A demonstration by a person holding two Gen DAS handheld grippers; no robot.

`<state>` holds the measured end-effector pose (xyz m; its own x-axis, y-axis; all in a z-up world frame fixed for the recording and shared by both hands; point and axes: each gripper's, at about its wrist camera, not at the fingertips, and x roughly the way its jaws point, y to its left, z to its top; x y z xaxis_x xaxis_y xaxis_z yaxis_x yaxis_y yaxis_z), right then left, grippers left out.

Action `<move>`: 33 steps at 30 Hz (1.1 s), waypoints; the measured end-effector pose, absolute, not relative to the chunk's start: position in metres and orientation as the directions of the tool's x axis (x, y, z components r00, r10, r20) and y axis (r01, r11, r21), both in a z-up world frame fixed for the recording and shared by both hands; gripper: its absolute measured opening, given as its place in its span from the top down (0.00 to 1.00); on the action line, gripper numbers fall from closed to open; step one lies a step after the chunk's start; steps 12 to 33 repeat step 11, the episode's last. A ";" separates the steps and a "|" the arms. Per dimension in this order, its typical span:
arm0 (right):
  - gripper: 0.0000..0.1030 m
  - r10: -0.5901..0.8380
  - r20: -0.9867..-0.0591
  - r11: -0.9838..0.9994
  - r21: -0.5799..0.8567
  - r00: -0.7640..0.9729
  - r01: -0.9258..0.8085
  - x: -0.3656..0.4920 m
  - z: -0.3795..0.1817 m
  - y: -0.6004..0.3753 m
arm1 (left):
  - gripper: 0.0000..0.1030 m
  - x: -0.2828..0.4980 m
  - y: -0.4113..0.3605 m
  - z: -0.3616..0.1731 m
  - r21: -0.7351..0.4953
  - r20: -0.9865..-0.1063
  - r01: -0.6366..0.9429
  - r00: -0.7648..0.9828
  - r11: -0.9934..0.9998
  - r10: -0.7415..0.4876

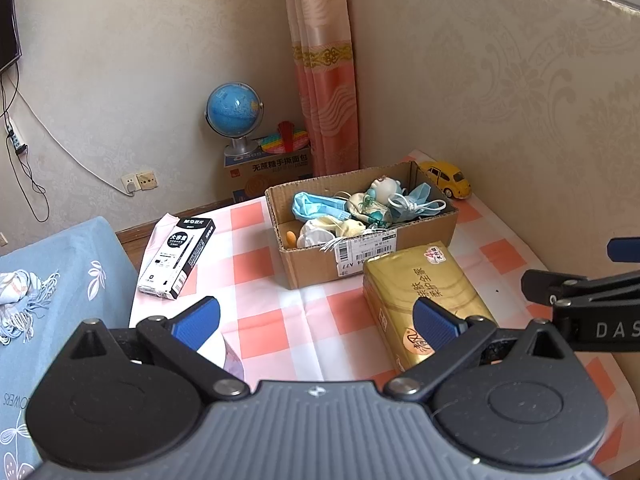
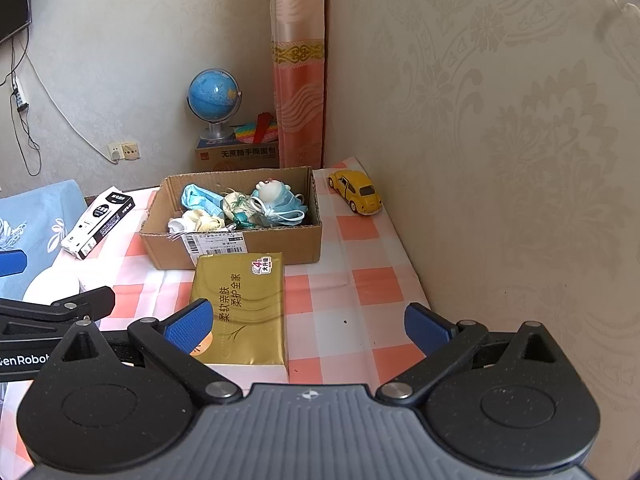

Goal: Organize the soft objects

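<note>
While both the left gripper (image 1: 316, 322) and the right gripper (image 2: 308, 326) are held wide apart and empty above the checked tablecloth (image 2: 360, 292), masks (image 2: 200, 200) and socks (image 2: 196, 220) are seen heaped inside the cardboard box (image 2: 276, 246).

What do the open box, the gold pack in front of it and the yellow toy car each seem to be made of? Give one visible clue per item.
Open box: corrugated cardboard, matt brown, with raw cut edges and a printed shipping label.
Gold pack: probably thin plastic film, glossy metallic gold, slightly wrinkled, so likely soft inside.
Yellow toy car: hard and glossy; painted metal or plastic, cannot tell which.
</note>
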<state>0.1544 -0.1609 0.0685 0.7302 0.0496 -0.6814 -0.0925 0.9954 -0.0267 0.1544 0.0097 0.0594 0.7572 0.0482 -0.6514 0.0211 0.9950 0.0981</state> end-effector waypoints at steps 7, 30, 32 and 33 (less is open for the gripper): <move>0.00 0.049 -0.681 0.995 -0.027 0.731 -0.092 0.154 0.069 -0.161 | 0.01 0.154 0.010 0.060 0.099 -0.652 0.021 0.757 0.995 0.049; 0.00 0.051 -0.680 0.995 -0.026 0.731 -0.093 0.153 0.069 -0.161 | 0.01 0.154 0.010 0.060 0.098 -0.652 0.021 0.756 0.995 0.048; 0.00 0.051 -0.680 0.995 -0.026 0.731 -0.093 0.153 0.069 -0.161 | 0.01 0.154 0.010 0.060 0.098 -0.652 0.021 0.756 0.995 0.048; 0.00 0.051 -0.680 0.995 -0.026 0.731 -0.093 0.153 0.069 -0.161 | 0.01 0.154 0.010 0.060 0.098 -0.652 0.021 0.756 0.995 0.048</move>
